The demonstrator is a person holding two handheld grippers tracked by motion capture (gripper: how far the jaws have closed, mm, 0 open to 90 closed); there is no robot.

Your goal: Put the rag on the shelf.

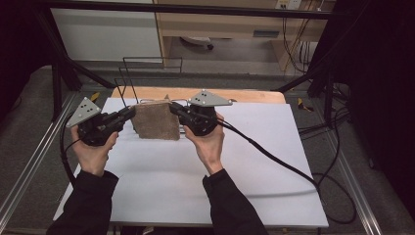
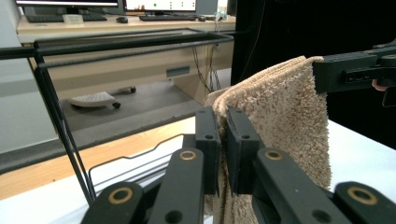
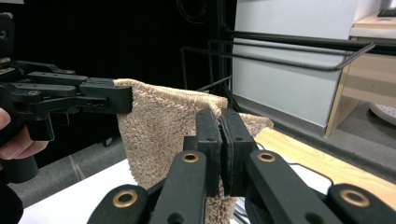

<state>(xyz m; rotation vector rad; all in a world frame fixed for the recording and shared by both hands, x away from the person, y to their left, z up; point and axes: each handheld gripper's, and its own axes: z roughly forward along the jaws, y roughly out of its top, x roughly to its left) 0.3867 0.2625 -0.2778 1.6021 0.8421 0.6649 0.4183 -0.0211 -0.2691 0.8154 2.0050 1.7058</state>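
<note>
Overhead, a beige towel [image 1: 155, 121] hung between the two grippers, clear of the white sheet [image 1: 195, 176] covering the bench [image 1: 274, 95]. Left gripper [image 1: 131, 111] pinched the towel's upper left corner; right gripper [image 1: 172, 106] pinched the upper right corner. Top edge ran roughly level between them, the cloth drooping below in a folded, squarish panel.

Left gripper view: jaws pressed together on a doubled fold of towel [image 2: 280, 107], pile bunched between the pads. The right gripper [image 2: 322, 70] showed farther off, clamped on the far corner.

Right gripper view: jaws pressed together on the towel's [image 3: 159, 126] edge, cloth hanging down beside them. The left gripper [image 3: 128, 98] gripped the opposite corner at left, a hand [image 3: 18, 140] partly visible behind it.

Black wire rack [image 1: 147, 73] stood just behind the towel, at the far edge of the bench. Cables [image 1: 274, 156] trailed from the right gripper across the sheet and off to the right. Both forearms wore dark sleeves [image 1: 88, 205].
</note>
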